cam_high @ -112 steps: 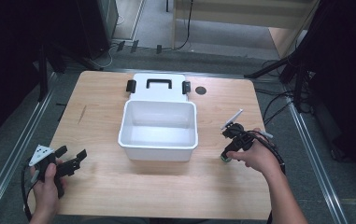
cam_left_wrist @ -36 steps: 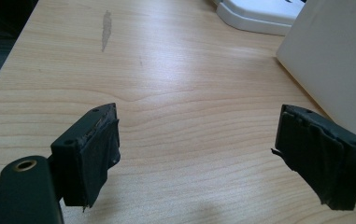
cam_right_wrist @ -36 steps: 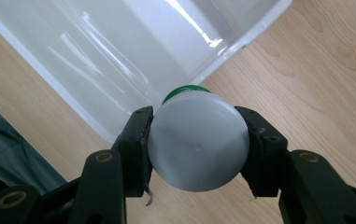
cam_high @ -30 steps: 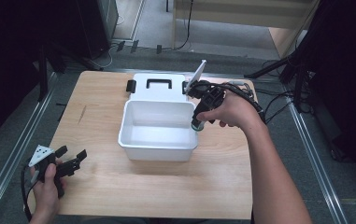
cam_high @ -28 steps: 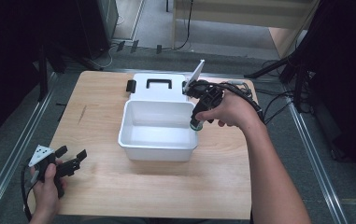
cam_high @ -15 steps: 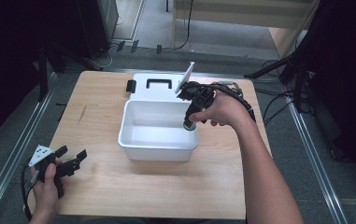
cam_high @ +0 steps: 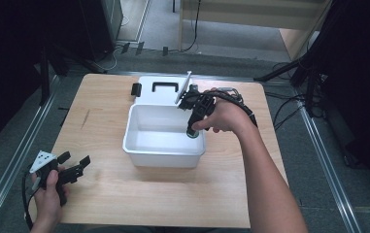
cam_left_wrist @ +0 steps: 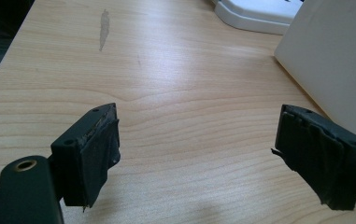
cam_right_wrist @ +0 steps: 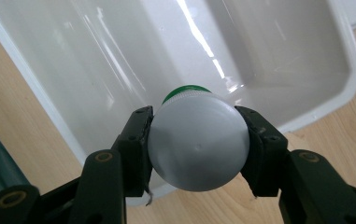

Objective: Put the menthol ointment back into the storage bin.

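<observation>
The right gripper (cam_right_wrist: 196,147) has its fingers (cam_right_wrist: 137,140) closed on a small grey plastic bottle with a green screw cap (cam_right_wrist: 198,140), one black pad on each side of the grey body. In the high view the right gripper (cam_high: 198,108) holds that bottle (cam_high: 193,132) just above the right-hand rim of the white rectangular plastic bin (cam_high: 139,148), over its open inside.

The step in hand looks like setting the bottle into the bin. To do it well, the bottle should be carried a little further inward from the rim so it clears the wall, lowered until it is near the bin's floor, and only then released; letting go from this height would likely leave it bouncing or rolling.

The bottle's long axis runs along the gripper's line of sight: its grey base faces the gripper camera and its green cap points down and away, into the bin. It hangs close to upright, cap downward.

The left gripper (cam_high: 61,167) rests on the pale wooden counter (cam_high: 105,116), well to the left of the bin and nearer the person, its fingers (cam_left_wrist: 94,151) spread wide and empty.
</observation>
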